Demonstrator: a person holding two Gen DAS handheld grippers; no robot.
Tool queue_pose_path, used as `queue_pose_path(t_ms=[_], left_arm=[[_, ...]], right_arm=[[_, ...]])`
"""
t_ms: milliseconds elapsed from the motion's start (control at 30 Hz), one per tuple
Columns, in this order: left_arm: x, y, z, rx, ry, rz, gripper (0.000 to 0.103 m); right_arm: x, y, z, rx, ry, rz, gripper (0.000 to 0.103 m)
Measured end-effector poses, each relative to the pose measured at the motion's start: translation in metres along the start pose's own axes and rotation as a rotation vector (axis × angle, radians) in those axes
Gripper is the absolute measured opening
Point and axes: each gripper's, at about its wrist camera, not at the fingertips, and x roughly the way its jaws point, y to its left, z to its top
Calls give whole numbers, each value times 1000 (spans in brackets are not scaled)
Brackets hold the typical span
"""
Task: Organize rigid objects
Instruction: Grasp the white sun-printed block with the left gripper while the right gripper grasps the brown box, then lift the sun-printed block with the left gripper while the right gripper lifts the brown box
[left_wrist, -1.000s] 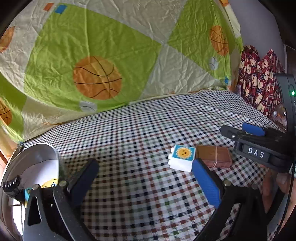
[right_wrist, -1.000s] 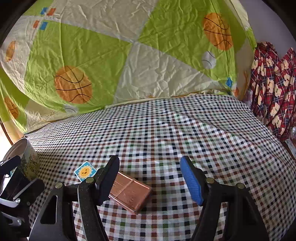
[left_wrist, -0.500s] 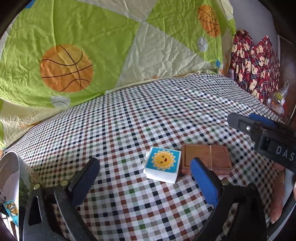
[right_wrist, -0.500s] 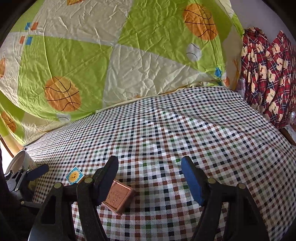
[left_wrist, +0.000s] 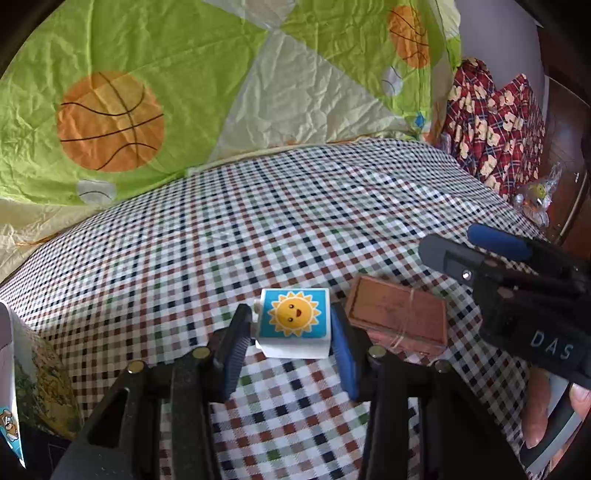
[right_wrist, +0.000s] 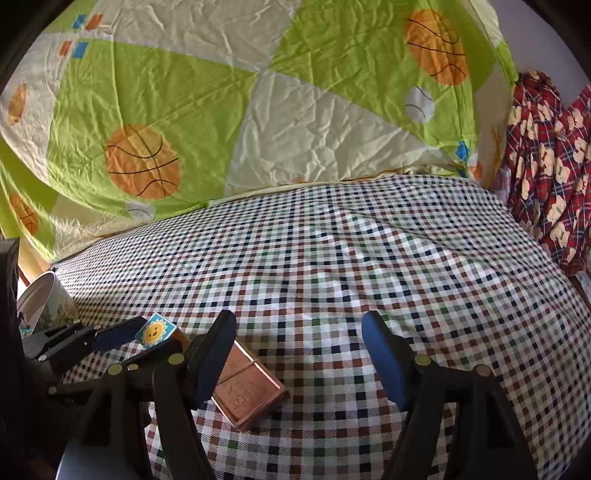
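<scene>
1. The left gripper (left_wrist: 291, 332) has its fingers closed against both sides of the sun block (left_wrist: 293, 319), a small white cube with a smiling sun on a blue face. The block sits low on the checked bedspread (left_wrist: 295, 221); I cannot tell whether it is lifted clear of the cloth.
2. Just beside it, to the right, lies the brown slab (left_wrist: 397, 319), flat on the bed and very near the left gripper's right finger.
3. The right gripper (right_wrist: 299, 354) holds nothing, its fingers spread wide, with its left finger over one end of the slab.
4. A printed tin (right_wrist: 48, 299) stands at the far left of the bed, probably where the pieces belong.
5. Risks, as I judge them: the grip is near the fingertips, so the block could twist or slip out on the way over.
6. The soft bedding gives underfoot, so a dropped block could tumble.
7. The two grippers are close together; a careless swing could knock the slab or bump the other tool.
</scene>
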Motion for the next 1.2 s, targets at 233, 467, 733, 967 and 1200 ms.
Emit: queue_pose_path(t_ms=[233, 467, 733, 967, 1200], left_arm=[[-16, 40, -13, -96, -25, 128, 42], [-24, 51, -23, -106, -29, 160, 42], [-34, 62, -30, -158, -43, 150, 42], [-41, 69, -32, -191, -78, 149, 42], [-52, 71, -36, -205, -125, 162, 42]], right_arm=[[16, 22, -3, -93, 88, 88, 72], [31, 38, -7, -172, 163, 95, 72], [38, 40, -10, -188, 204, 94, 72], [44, 51, -12, -242, 242, 48, 58], [37, 48, -10, -220, 208, 29, 51]])
